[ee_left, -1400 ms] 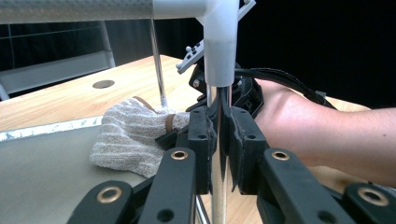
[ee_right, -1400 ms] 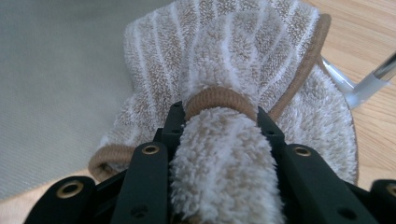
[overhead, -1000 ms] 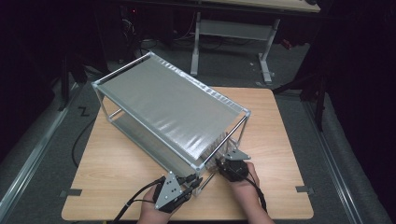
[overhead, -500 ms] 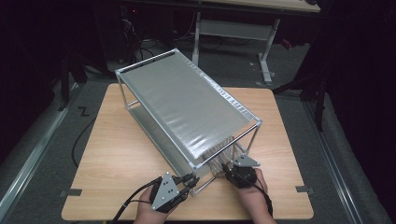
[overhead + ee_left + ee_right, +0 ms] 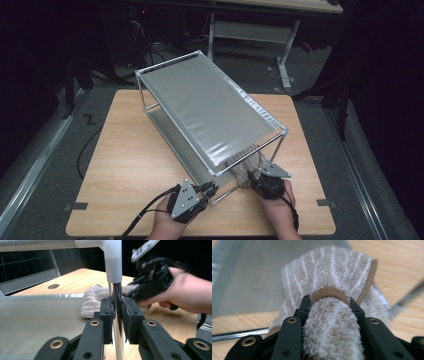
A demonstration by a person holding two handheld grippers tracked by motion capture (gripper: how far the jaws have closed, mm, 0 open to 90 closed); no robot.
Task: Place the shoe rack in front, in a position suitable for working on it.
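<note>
One two-shelf metal rack (image 5: 210, 107) stands slantwise on one wooden table (image 5: 125, 160), and it serves as the landmark for everything else. It has two grey mesh shelves, one upper and one lower, and chrome posts joined by pale corner pieces.

At the rack's near left corner, the left gripper (image 5: 209, 190) is clamped on the chrome corner post (image 5: 117, 315). In the left gripper view both pads press the post from either side, just below the white corner fitting (image 5: 113, 260). The hand (image 5: 167, 220) behind it is cut off by the bottom edge of the high view.

One rolled towel (image 5: 329, 322), beige with pale stripes, lies at the rack's near open end, at the lower shelf and just right of the clamped post. In the high view most of it is hidden under the upper shelf and behind the front rail. In the left gripper view, part of the roll shows past the post.

To the right of that corner, the right gripper (image 5: 262, 181) is closed on the towel's end. In the right gripper view the roll fills the gap between the two jaws, bulging over them, with a tan band (image 5: 329, 293) around it just past the fingertips. Whether the roll rests on the shelf mesh or on the table edge is hard to make out.
</note>
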